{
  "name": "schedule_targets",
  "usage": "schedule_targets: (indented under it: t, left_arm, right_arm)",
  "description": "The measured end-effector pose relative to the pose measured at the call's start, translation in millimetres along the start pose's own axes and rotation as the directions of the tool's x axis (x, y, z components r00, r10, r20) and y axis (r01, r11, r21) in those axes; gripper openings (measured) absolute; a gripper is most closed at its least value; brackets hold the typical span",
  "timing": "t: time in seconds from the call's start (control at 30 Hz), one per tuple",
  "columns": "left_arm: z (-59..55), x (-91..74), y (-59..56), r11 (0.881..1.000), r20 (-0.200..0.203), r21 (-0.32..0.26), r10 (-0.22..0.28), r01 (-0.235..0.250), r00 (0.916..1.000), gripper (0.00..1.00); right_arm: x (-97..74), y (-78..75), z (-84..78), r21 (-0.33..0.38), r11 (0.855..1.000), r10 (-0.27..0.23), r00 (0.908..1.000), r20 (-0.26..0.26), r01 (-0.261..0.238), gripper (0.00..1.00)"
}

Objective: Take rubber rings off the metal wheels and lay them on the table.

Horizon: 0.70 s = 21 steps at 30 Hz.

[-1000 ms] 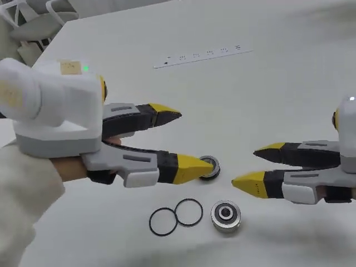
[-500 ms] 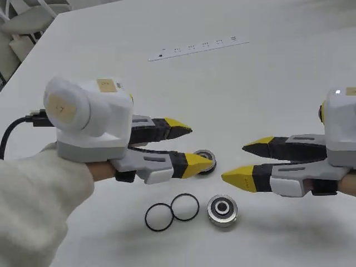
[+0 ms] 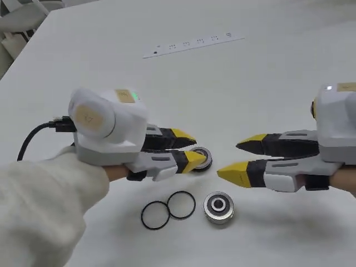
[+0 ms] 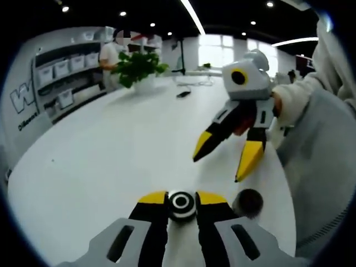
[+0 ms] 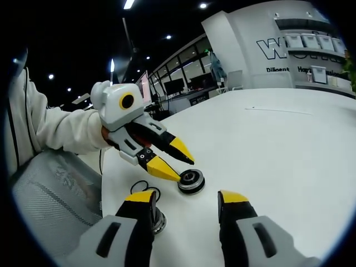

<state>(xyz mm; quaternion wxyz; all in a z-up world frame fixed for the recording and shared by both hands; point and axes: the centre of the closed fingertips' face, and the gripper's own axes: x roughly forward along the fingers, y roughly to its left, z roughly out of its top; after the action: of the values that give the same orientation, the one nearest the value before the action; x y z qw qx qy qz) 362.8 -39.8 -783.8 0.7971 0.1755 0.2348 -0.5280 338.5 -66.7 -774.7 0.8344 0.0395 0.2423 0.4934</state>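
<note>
A metal wheel with a dark rubber ring [image 3: 203,156] lies on the white table [image 3: 267,83]. My left gripper [image 3: 193,148] has its yellow-tipped jaws pressed against both sides of the wheel [image 4: 182,204]. A bare metal wheel [image 3: 218,206] lies nearer me, with two loose black rubber rings [image 3: 168,209] flat on the table to its left. My right gripper [image 3: 240,157] hovers open just right of the held wheel, nothing between its jaws. In the right gripper view the left gripper [image 5: 181,167] sits at the ringed wheel [image 5: 191,181], beyond my right gripper [image 5: 186,197].
A white strip with dark markings [image 3: 192,43] lies far back on the table. A black cable [image 3: 33,139] trails from the left gripper. Chairs [image 3: 16,16] stand off the table's far left corner. A potted plant [image 4: 139,67] sits far across the table.
The left gripper's jaws have narrowed from wide open onto the ringed wheel. The right gripper has edged a little to the left, still open. The rings and bare wheel lie as before.
</note>
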Motion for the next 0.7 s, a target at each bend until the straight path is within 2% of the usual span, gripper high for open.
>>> schedule_targets:
  t: [0.17, 0.3, 0.43, 0.5, 0.7]
  left_arm:
    - [-5.0, 2.5, -1.0, 1.000, -0.015, 0.004, -0.002, 0.002, 0.9999, 0.16]
    - [-11.8, 4.0, 0.8, 1.000, -0.042, 0.008, 0.006, -0.006, 0.9991, 0.17]
    - [-10.3, 2.4, 0.0, 1.000, -0.032, -0.012, 0.002, -0.002, 0.9995, 0.15]
    - [-11.5, 2.0, 2.0, 0.999, -0.029, -0.034, 0.021, -0.022, 0.9994, 0.14]
    - [-11.3, -4.1, -0.5, 1.000, -0.014, -0.026, 0.018, -0.018, 0.9997, 0.14]
  right_arm:
    - [1.7, 0.9, -0.4, -0.003, 1.000, 0.005, 1.0000, -0.003, -0.005, 0.41]
    - [2.6, 1.6, -0.6, -0.005, 1.000, 0.009, 0.9999, -0.005, -0.009, 0.41]
    - [4.0, 2.1, -2.2, -0.005, 1.000, 0.013, 0.9999, -0.010, -0.013, 0.40]
    - [5.5, 2.1, -3.6, -0.009, 1.000, 0.015, 0.9998, -0.016, -0.015, 0.40]
    - [14.3, -0.4, -11.4, -0.057, 0.998, 0.018, 0.9983, -0.056, -0.021, 0.34]
